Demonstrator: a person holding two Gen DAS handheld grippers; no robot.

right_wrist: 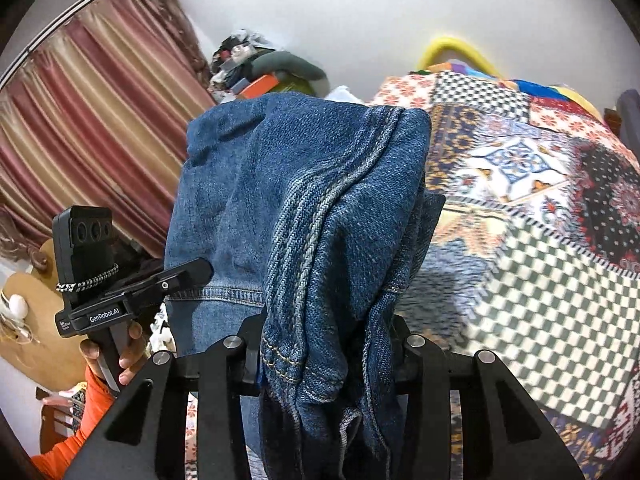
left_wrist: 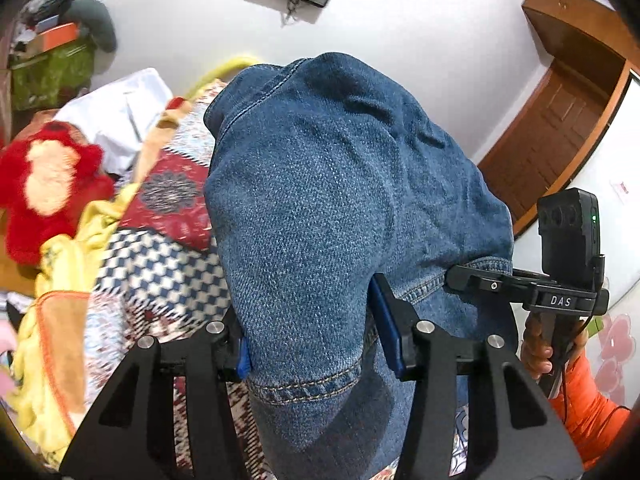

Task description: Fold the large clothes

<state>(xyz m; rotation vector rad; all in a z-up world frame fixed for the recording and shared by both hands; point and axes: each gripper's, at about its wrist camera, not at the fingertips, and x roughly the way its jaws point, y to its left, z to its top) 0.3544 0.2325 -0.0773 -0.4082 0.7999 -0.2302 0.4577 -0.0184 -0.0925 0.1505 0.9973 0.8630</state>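
Note:
A pair of blue denim jeans [left_wrist: 320, 200] hangs lifted above the bed, held between both grippers. My left gripper [left_wrist: 312, 344] is shut on the jeans near a stitched hem; its blue pads [left_wrist: 386, 320] press the cloth. My right gripper [right_wrist: 324, 352] is shut on a bunched fold of the same jeans [right_wrist: 312, 200], and the cloth hides its fingertips. The right gripper also shows in the left wrist view [left_wrist: 480, 280] at the jeans' right edge. The left gripper shows in the right wrist view [right_wrist: 176, 276] at their left edge.
A patchwork quilt [right_wrist: 520, 208] covers the bed below. A red plush toy [left_wrist: 44, 184], a yellow blanket [left_wrist: 60, 320] and white cloth [left_wrist: 120, 120] lie at its left. Striped curtains [right_wrist: 88, 120], a wooden door [left_wrist: 552, 128] and a cluttered pile [right_wrist: 256, 68] surround it.

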